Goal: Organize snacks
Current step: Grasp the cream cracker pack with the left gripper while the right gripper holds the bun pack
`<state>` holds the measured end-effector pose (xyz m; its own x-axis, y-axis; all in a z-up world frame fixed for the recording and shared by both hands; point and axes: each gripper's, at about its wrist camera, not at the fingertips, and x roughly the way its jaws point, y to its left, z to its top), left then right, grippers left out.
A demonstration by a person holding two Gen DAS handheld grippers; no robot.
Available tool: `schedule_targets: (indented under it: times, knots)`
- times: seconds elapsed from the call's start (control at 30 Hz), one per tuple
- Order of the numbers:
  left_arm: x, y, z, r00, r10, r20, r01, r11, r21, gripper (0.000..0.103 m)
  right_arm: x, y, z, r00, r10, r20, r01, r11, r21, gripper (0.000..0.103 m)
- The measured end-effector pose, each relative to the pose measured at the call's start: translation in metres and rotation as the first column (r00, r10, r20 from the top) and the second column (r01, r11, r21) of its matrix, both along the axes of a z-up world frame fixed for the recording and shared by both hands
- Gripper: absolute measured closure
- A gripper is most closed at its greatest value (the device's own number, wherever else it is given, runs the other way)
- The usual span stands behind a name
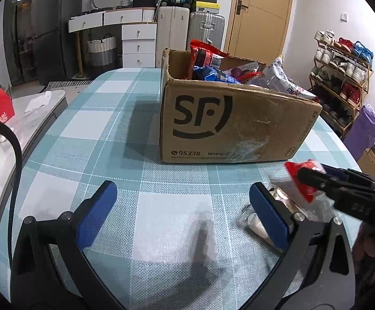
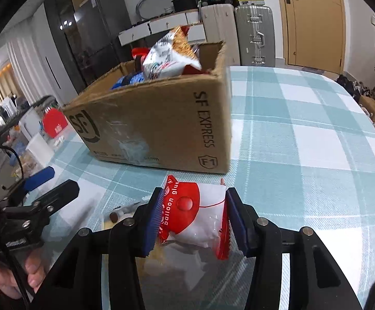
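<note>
The left gripper (image 1: 182, 217) gapes wide, empty, above the checked table (image 1: 135, 134); the cardboard box (image 1: 229, 126), printed "SF", "SF EXPRESS" and "95338", stands mid-table, full of snacks; the right gripper (image 2: 192, 219) clamps a red-and-white packet (image 2: 195, 214) reading "balloon glue", near the table's front edge.

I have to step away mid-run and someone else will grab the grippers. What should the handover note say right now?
Right gripper: shut on the red-and-white packet, held just above the checked tablecloth, short of the cardboard box.
Left gripper: open, empty, over the tablecloth.
Done: several snack bags already sit in the box.
Left: put the held packet in the box; clear wrapped items remain on the cloth by the left gripper.
</note>
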<state>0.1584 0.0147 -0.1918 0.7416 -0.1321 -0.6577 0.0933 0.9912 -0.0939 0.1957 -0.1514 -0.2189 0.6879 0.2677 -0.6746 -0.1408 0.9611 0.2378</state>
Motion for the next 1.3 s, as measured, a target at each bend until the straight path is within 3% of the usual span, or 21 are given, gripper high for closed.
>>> schedule_targets:
  times: [0.23, 0.37, 0.47, 0.57, 0.63, 0.73, 0.83, 0.9, 0.97, 1.03, 1.2, 1.3]
  knots:
    - [-0.009, -0.006, 0.005, 0.999, -0.021, 0.043, 0.02, 0.999, 0.025, 0.001, -0.023, -0.033, 0.006, 0.999, -0.027, 0.024, 0.023, 0.992, 0.126, 0.054]
    - [-0.021, -0.017, 0.012, 0.991, -0.097, 0.092, 0.095, 0.995, 0.027, 0.001, -0.04, -0.038, 0.01, 0.997, -0.019, 0.08, 0.012, 0.996, 0.088, 0.055]
    - [-0.023, -0.03, 0.009, 0.984, -0.174, 0.035, 0.175, 0.984, -0.027, 0.001, -0.046, -0.048, 0.012, 0.995, -0.027, 0.099, 0.016, 0.994, 0.107, 0.054]
    - [-0.019, -0.05, 0.004, 0.97, -0.241, -0.042, 0.239, 0.97, -0.029, 0.001, -0.049, -0.06, 0.01, 0.993, -0.039, 0.108, 0.023, 0.989, 0.144, 0.054]
    - [-0.014, -0.061, 0.001, 0.949, -0.306, -0.077, 0.304, 0.952, -0.043, 0.001, -0.05, -0.065, 0.01, 0.993, -0.041, 0.111, 0.021, 0.984, 0.177, 0.054]
    - [0.001, -0.073, -0.006, 0.887, -0.433, -0.162, 0.416, 0.901, -0.125, 0.001, -0.052, -0.067, 0.012, 0.992, -0.034, 0.124, 0.009, 0.98, 0.197, 0.054]
    - [0.009, -0.081, -0.007, 0.883, -0.433, -0.183, 0.431, 0.901, -0.053, 0.001, -0.055, -0.069, 0.013, 0.99, -0.025, 0.138, -0.005, 0.976, 0.218, 0.054]
    - [0.014, -0.09, -0.011, 0.863, -0.453, -0.223, 0.466, 0.885, 0.008, 0.001, -0.055, -0.073, 0.012, 0.99, -0.027, 0.14, -0.008, 0.969, 0.247, 0.054]
    - [0.017, -0.098, -0.014, 0.837, -0.486, -0.252, 0.515, 0.855, 0.061, 0.001, -0.055, -0.077, 0.011, 0.99, -0.039, 0.135, 0.002, 0.964, 0.266, 0.054]
    - [0.017, -0.104, -0.017, 0.792, -0.545, -0.275, 0.586, 0.805, 0.093, 0.001, -0.055, -0.082, 0.009, 0.991, -0.045, 0.128, 0.005, 0.956, 0.295, 0.054]
    - [0.01, -0.117, -0.021, 0.734, -0.601, -0.316, 0.669, 0.721, 0.181, 0.005, -0.057, -0.084, 0.01, 0.99, -0.049, 0.13, 0.006, 0.95, 0.312, 0.054]
    - [0.013, -0.114, -0.018, 0.715, -0.62, -0.323, 0.683, 0.719, 0.132, 0.019, -0.057, -0.085, 0.01, 0.991, -0.048, 0.129, 0.004, 0.948, 0.318, 0.054]
